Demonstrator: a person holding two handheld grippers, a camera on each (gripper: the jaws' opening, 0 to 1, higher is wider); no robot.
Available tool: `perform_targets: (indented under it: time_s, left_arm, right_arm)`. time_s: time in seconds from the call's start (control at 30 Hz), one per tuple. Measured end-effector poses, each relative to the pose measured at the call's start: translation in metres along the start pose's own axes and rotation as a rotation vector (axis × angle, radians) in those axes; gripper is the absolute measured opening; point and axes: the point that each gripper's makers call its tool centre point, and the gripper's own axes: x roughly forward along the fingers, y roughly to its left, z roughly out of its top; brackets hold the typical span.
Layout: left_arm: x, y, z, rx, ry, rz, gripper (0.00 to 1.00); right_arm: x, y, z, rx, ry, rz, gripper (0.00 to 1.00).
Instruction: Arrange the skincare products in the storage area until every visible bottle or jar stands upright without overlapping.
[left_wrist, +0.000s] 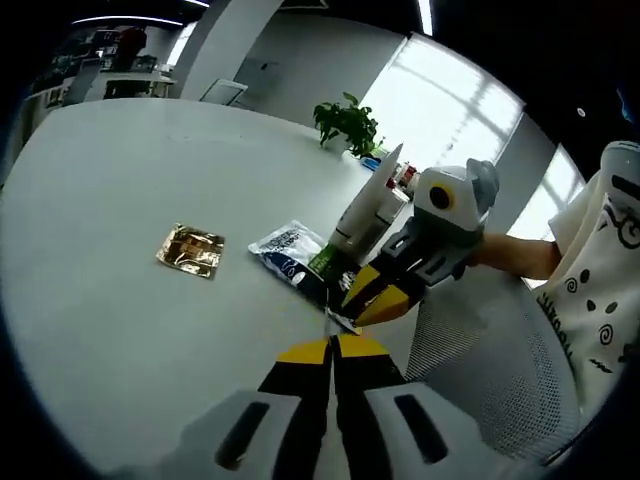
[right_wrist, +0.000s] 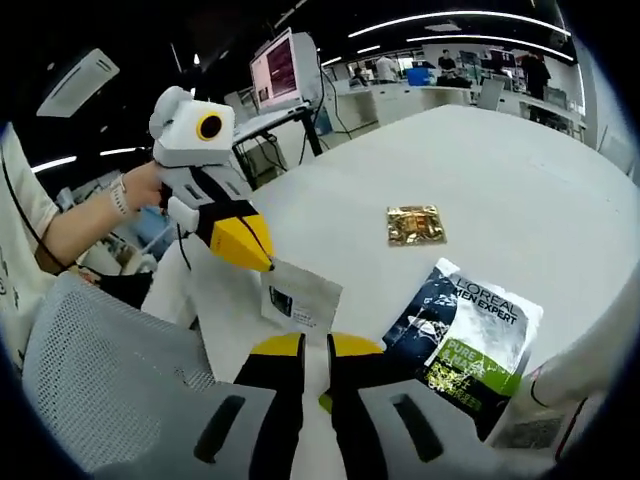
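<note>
White paper sachet (right_wrist: 300, 297) is pinched by the left gripper (right_wrist: 265, 262) just left of the L'Oréal pouch (right_wrist: 465, 345); right gripper (right_wrist: 315, 352) jaws appear nearly closed, seemingly empty. Steady the sachet before releasing. Gold packet (right_wrist: 415, 224) lies beyond the pouch; white tube (left_wrist: 368, 205) crowds it.

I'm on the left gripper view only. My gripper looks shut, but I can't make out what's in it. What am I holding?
Observer: In the right gripper view, your left gripper is pinching one corner of a small white packet.
Operator: And the dark sachet beside it, what is it?
Observer: Its print faces the right gripper view: the dark sachet reads L'Oreal Men Expert and lies flat on the table.
Operator: What is behind my gripper?
Observer: A lit monitor on a desk beyond the table's edge.
</note>
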Motion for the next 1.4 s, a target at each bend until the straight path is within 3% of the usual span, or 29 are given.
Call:
perform_targets:
  time_s: [0.13, 0.2, 0.3, 0.5, 0.73, 0.83, 1.03, 1.4]
  left_arm:
    - [0.002, 0.003, -0.003, 0.012, 0.023, 0.025, 0.00]
    - [0.005, 0.010, -0.011, 0.051, 0.080, 0.074, 0.00]
    - [0.009, 0.013, -0.023, 0.109, 0.163, 0.095, 0.00]
    - [0.020, 0.008, -0.023, 0.165, 0.199, 0.096, 0.00]
    - [0.029, 0.011, -0.023, 0.291, 0.255, 0.097, 0.00]
    - [0.034, 0.010, -0.025, 0.295, 0.286, 0.108, 0.00]
    - [0.038, 0.016, -0.019, 0.322, 0.274, 0.118, 0.00]
    - [0.045, 0.012, -0.022, 0.318, 0.284, 0.117, 0.00]
  right_arm:
    - [0.002, 0.003, -0.003, -0.016, 0.013, 0.000, 0.08]
    - [0.003, 0.005, -0.004, -0.034, 0.019, -0.003, 0.08]
    - [0.006, 0.008, -0.007, -0.073, 0.040, -0.006, 0.07]
    - [0.012, 0.014, -0.011, -0.133, 0.070, 0.001, 0.08]
    - [0.018, 0.013, -0.016, -0.215, 0.112, -0.012, 0.13]
    - [0.021, 0.010, -0.017, -0.244, 0.129, -0.017, 0.14]
    - [0.021, 0.004, -0.019, -0.273, 0.145, -0.044, 0.15]
    - [0.021, -0.001, -0.027, -0.310, 0.178, -0.057, 0.16]
